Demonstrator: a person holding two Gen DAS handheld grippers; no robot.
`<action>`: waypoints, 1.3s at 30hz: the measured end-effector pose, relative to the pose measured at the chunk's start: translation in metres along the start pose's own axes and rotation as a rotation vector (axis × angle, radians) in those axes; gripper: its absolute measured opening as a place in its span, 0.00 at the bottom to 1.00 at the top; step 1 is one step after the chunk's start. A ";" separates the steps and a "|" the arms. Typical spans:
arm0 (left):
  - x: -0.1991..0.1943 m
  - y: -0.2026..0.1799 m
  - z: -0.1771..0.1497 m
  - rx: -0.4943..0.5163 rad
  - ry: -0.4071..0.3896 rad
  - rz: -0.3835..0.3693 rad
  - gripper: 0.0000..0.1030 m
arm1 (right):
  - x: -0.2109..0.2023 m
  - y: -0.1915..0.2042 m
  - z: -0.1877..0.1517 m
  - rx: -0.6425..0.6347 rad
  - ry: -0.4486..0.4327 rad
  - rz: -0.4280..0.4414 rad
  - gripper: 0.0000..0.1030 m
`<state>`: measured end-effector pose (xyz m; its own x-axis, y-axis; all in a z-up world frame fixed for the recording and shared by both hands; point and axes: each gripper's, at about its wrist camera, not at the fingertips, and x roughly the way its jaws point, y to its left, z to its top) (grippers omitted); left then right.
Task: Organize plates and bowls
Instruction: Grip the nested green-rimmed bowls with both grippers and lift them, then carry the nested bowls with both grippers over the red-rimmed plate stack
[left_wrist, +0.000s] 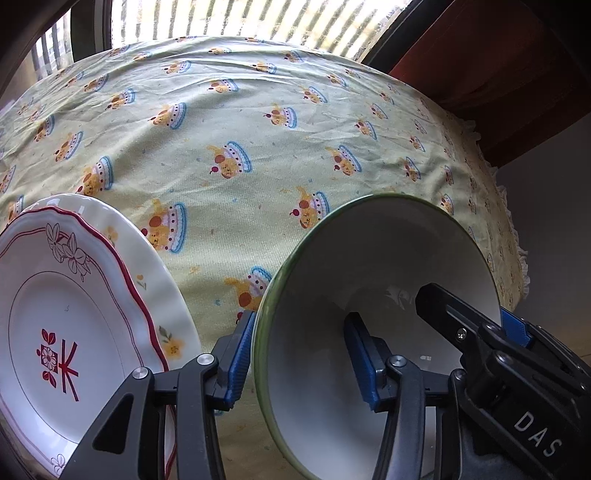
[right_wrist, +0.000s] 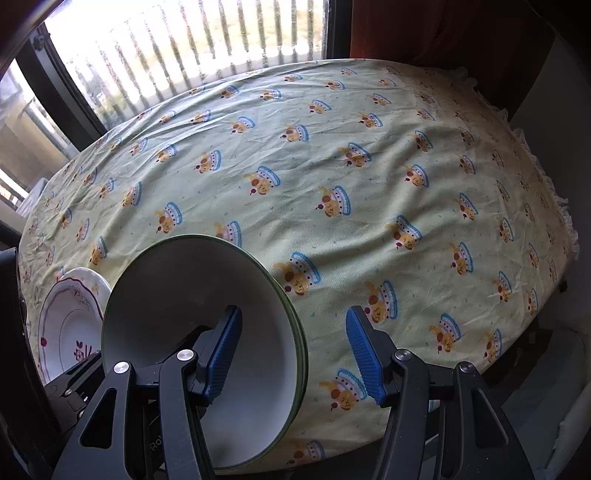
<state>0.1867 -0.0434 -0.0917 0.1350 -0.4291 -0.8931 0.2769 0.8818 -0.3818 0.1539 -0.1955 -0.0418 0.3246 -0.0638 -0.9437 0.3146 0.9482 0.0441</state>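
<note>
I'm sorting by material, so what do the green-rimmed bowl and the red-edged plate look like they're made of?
Green-rimmed bowl: probably glazed ceramic, with a smooth white inside and a painted green rim. Red-edged plate: likely glazed ceramic or porcelain, glossy white with a scalloped edge and printed red motifs. Melamine can't be excluded.

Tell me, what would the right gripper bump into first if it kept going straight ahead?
Probably the green-rimmed bowl. The right gripper has one finger inside the bowl and one outside, so the bowl's rim lies between them and would likely be met first, with the cake-print tablecloth just beyond. Depth is hard to judge here.
</note>
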 end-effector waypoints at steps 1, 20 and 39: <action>0.000 -0.001 0.000 0.006 0.002 0.005 0.52 | 0.001 0.001 0.001 -0.006 0.002 0.003 0.61; -0.006 -0.026 -0.009 -0.050 -0.059 0.242 0.53 | 0.050 -0.043 0.010 0.014 0.128 0.380 0.60; -0.007 -0.031 -0.015 -0.178 -0.045 0.271 0.45 | 0.045 -0.025 0.020 -0.105 0.194 0.411 0.34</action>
<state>0.1631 -0.0651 -0.0766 0.2242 -0.1786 -0.9580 0.0554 0.9838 -0.1705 0.1781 -0.2284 -0.0794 0.2278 0.3735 -0.8992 0.0995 0.9097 0.4031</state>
